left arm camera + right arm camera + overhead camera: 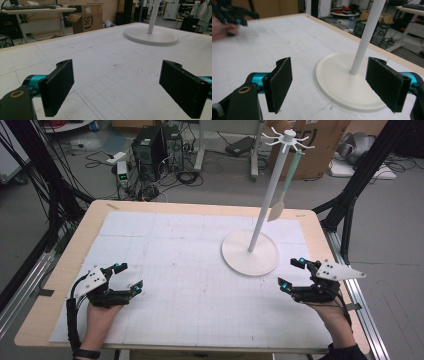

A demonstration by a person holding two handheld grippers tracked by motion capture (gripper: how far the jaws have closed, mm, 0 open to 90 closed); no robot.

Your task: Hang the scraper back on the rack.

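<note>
A white rack stands on a round base (250, 254) at the table's right centre, its pole (267, 195) rising to a ring of hooks (289, 137). A spatula with a teal handle (287, 182) hangs from one hook. My left gripper (129, 278) rests low at the front left of the white gridded mat (190, 270), open and empty. Open as well, my right gripper (291, 272) sits at the front right, just right of the base. The left gripper view has its jaws wide apart over bare mat, the base (151, 37) far ahead. The right gripper view frames the base (337, 82) and pole (368, 32) between open jaws.
Black frame struts (350, 195) rise beside the table's right edge, and cables hang at the left (45, 185). Computer towers (152, 147) and a cardboard box (320, 145) sit on the floor beyond the far edge. The other hand (223, 26) is far left in the right gripper view.
</note>
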